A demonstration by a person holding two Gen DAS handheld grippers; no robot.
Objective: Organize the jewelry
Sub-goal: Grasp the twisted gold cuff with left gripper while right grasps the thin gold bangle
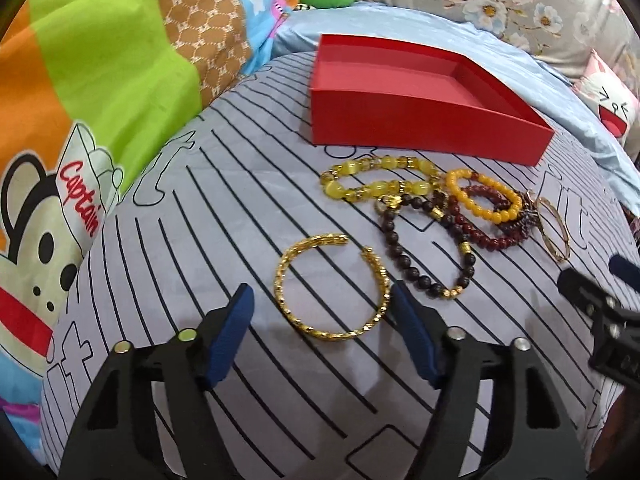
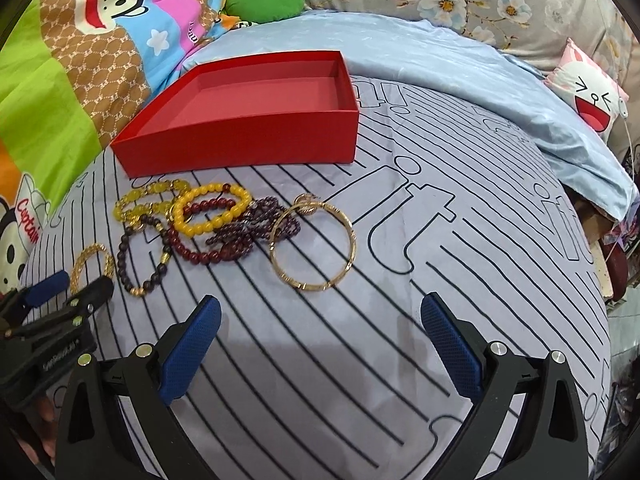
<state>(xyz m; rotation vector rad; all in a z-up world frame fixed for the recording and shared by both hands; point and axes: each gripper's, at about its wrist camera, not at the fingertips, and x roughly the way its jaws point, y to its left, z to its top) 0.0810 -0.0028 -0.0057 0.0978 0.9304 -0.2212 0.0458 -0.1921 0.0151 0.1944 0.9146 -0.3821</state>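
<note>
On the striped bed sheet (image 2: 400,280) the empty red box (image 1: 420,92) sits toward the far edge, with the heap of bead bracelets (image 1: 440,208) just before it. Only the left wrist view shows the left claw (image 1: 324,300) spread around the open gold cuff (image 1: 332,284). The right wrist view shows the right claw (image 2: 320,316) spread near the thin gold bangle (image 2: 314,244), apart from it.

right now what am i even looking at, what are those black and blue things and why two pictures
They are hand-held tongs, one in each of a person's hands, each with a camera looking along its blue-padded fingers. One picture is from the left tongs, the other from the right tongs. Both are open and hold nothing. On the striped bedsheet sits an empty red box, with a pile of beaded bracelets in front of it. A gold open cuff lies before the left tongs, a thin gold bangle before the right.
</note>
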